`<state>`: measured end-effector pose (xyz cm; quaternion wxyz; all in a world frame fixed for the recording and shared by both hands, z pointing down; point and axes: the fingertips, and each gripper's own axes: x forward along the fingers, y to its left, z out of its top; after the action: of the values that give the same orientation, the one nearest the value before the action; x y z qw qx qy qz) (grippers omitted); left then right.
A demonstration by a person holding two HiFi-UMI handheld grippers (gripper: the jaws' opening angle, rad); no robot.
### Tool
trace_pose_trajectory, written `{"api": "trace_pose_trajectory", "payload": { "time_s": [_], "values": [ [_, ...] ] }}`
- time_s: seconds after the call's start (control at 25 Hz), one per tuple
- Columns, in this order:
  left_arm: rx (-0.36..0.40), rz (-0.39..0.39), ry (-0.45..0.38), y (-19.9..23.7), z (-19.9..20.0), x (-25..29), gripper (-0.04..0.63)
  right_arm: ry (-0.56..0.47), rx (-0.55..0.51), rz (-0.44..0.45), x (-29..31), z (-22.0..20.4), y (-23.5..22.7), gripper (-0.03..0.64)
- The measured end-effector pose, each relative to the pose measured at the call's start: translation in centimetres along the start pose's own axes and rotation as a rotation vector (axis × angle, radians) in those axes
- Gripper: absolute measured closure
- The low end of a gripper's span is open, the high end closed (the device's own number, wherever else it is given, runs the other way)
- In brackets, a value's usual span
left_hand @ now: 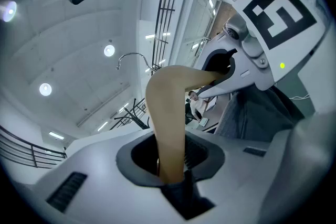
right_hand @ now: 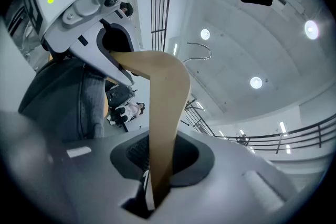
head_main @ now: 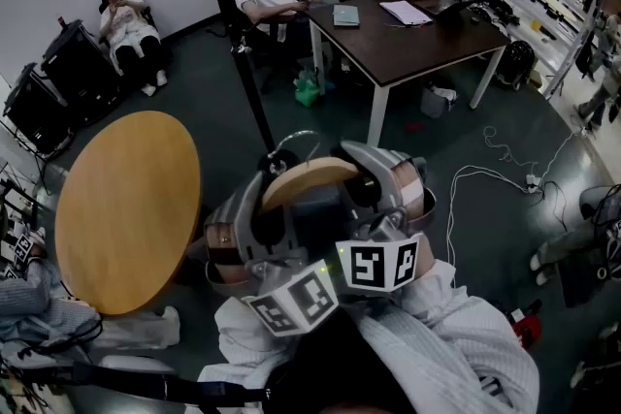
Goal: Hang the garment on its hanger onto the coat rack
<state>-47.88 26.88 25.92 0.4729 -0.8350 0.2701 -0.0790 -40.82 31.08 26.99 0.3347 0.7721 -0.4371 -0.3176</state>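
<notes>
Stiffness and lightness are judged of the wooden hanger (head_main: 309, 177) at centre frame. One arm is clamped in the jaws of the left gripper (left_hand: 170, 165), the other in the right gripper (right_hand: 157, 176), its metal hook (left_hand: 131, 56) left free. The soft grey garment (left_hand: 257, 113) beneath may sway; the coat rack (head_main: 228, 5) stands upper left.

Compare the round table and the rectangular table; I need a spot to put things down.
The round table is light wood; the rectangular table is dark brown. The round table's top is bare; the rectangular table holds papers. The round table stands nearer, at left; the rectangular table farther, at right. Both stand on the dark floor.
</notes>
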Motion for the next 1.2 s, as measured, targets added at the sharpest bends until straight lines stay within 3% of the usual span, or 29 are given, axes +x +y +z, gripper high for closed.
{"api": "trace_pose_trajectory", "payload": {
  "time_s": [0.16, 0.72, 1.0, 1.2],
  "values": [
    [-0.024, -0.013, 0.012, -0.4, 0.5, 0.6, 0.511, 0.010, -0.015, 0.025, 0.2, -0.7, -0.6, 0.563],
    [-0.003, -0.021, 0.051, -2.4, 1.8, 2.3, 0.511, 0.007, 0.029, 0.058, 0.6, -3.6, -1.3, 0.561],
    [-0.029, -0.087, 0.052, -4.8, 1.1, 8.2, 0.511, 0.056, 0.027, 0.084, 4.6, -8.1, -1.5, 0.561],
    [-0.034, -0.083, 0.044, -5.3, -0.9, 15.0, 0.511, 0.059, 0.011, 0.088, 10.9, -11.2, -1.5, 0.561]
  ]
}}
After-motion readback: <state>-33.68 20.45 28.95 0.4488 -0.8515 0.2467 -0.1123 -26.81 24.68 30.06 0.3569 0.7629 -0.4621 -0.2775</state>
